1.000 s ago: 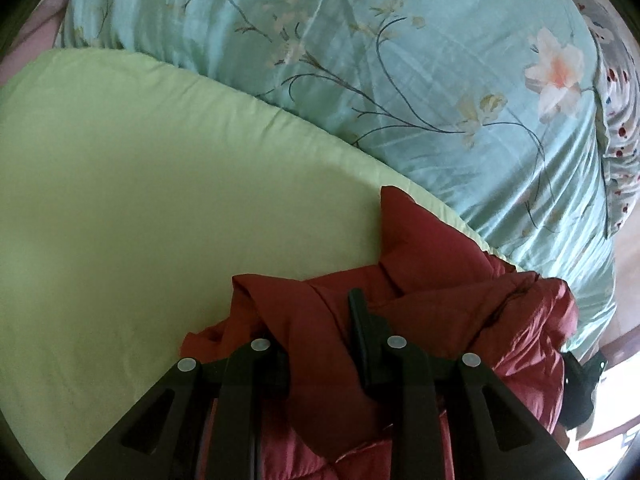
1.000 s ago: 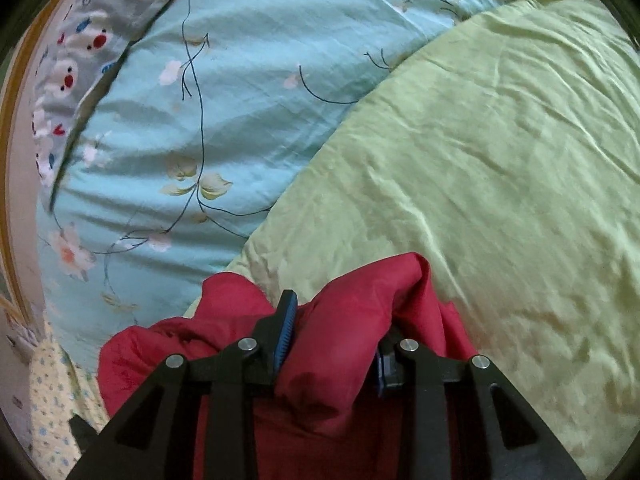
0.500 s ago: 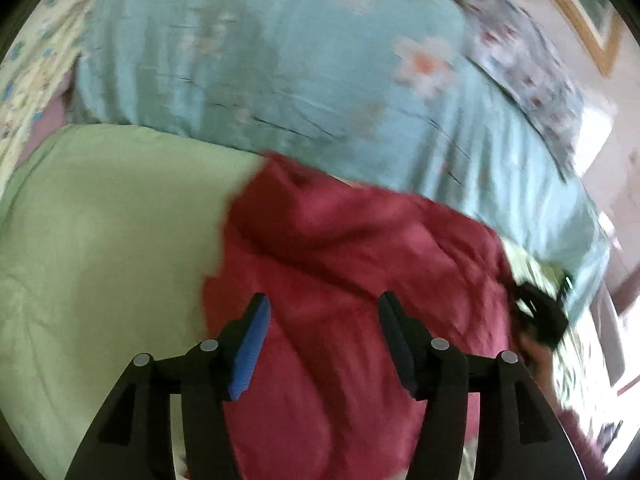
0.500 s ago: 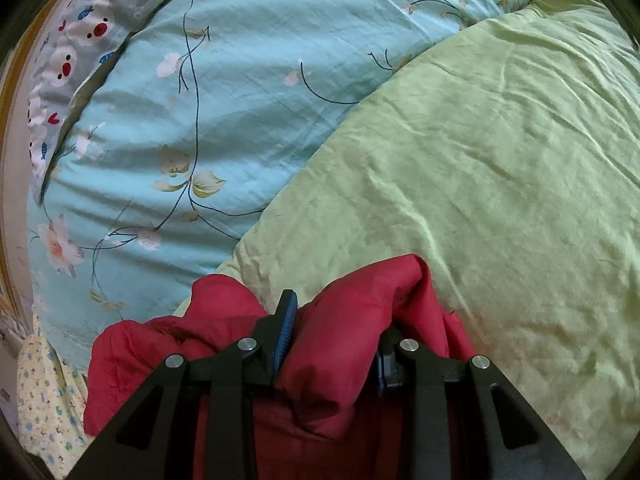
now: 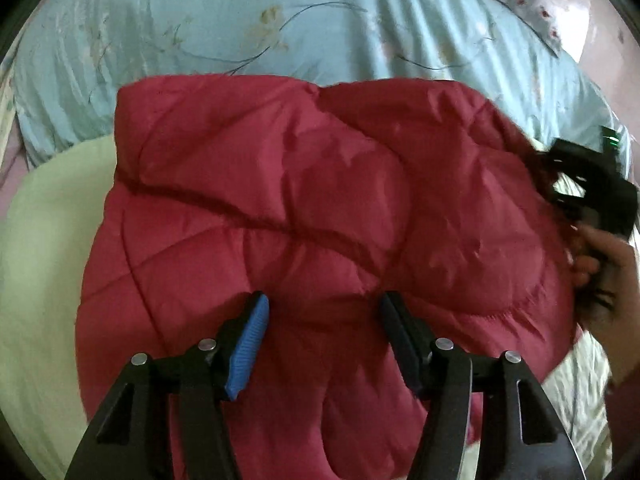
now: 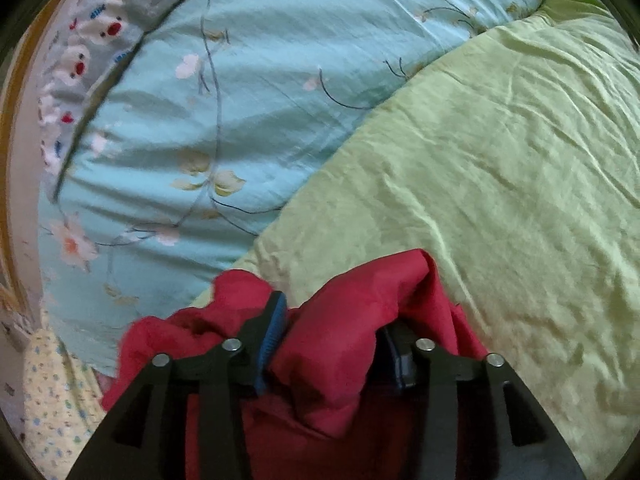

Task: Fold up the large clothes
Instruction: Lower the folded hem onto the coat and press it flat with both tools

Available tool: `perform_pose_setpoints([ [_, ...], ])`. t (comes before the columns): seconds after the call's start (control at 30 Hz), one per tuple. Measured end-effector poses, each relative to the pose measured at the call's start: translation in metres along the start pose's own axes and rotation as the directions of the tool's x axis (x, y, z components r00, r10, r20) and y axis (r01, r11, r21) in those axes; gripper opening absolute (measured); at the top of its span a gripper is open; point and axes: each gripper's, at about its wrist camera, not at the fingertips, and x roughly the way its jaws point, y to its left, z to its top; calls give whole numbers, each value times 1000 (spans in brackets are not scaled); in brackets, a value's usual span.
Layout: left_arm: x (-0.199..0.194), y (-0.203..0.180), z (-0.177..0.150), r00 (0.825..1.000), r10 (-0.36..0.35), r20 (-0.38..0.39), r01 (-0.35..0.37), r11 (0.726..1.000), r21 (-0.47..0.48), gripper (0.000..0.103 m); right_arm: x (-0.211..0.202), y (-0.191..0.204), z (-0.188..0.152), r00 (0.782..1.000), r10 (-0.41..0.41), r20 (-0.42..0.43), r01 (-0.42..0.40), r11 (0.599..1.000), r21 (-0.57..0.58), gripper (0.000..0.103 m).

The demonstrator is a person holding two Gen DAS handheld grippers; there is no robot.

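A red quilted jacket [image 5: 312,208] lies spread on the bed in the left wrist view, folded into a broad slab. My left gripper [image 5: 324,316] hovers over its near part, jaws wide apart and empty. My right gripper [image 6: 336,328] is shut on a thick bunch of the red jacket [image 6: 352,304], which bulges up between the fingers. The right gripper and the hand holding it show at the jacket's right edge in the left wrist view [image 5: 592,184].
A light green quilt [image 6: 500,184] covers the bed under the jacket. A light blue floral duvet [image 5: 280,20] lies behind it. A pillow with a red and white print [image 6: 80,52] sits at the far edge. A yellow patterned sheet [image 6: 52,392] shows at the lower left.
My left gripper has let go of the jacket and opened, and it has swung right and pulled back so the spread jacket fills its view. The right gripper keeps its hold, barely moving.
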Motion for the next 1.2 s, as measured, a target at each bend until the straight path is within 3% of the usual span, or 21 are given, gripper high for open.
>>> perform_pose_setpoints([
  [0.17, 10, -1, 7, 1000, 12, 3, -12, 1000, 9, 60, -44, 12, 2, 996, 88, 32, -88, 996, -25, 67],
  [0.3, 8, -1, -1, 1000, 21, 11, -21, 1000, 8, 60, -76, 38, -14, 992, 122, 26, -115, 977, -178, 74],
  [0.37, 10, 0, 1, 1000, 24, 8, -24, 1000, 1, 60, -72, 57, -30, 994, 98, -56, -110, 952, -287, 74],
  [0.47, 12, 0, 5, 1000, 28, 4, -28, 1000, -2, 60, -57, 85, -66, 986, 21, -166, -101, 867, -488, 74],
  [0.57, 11, 0, 8, 1000, 27, 0, -27, 1000, -12, 60, -39, 96, -91, 983, -89, -162, -31, 784, -620, 73],
  [0.63, 12, 3, 11, 1000, 24, 1, -24, 999, -30, 60, -23, 95, -97, 978, -152, -141, 24, 757, -652, 73],
  [0.73, 1, 9, 12, 1000, -7, 20, 8, 998, -68, 59, -5, 82, -92, 972, -182, -150, 46, 771, -635, 75],
  [0.87, -22, 26, 12, 996, -50, 80, 61, 989, -135, 59, 10, 72, -80, 973, -170, -159, 50, 819, -571, 76],
  [0.93, -28, 34, 12, 994, -16, 104, 32, 987, -158, 59, 14, 70, -76, 973, -169, -158, 55, 834, -550, 76],
  [1.2, 16, 50, 15, 994, 101, 35, -94, 980, -178, 58, 20, 68, -65, 973, -162, -167, 56, 860, -507, 76],
])
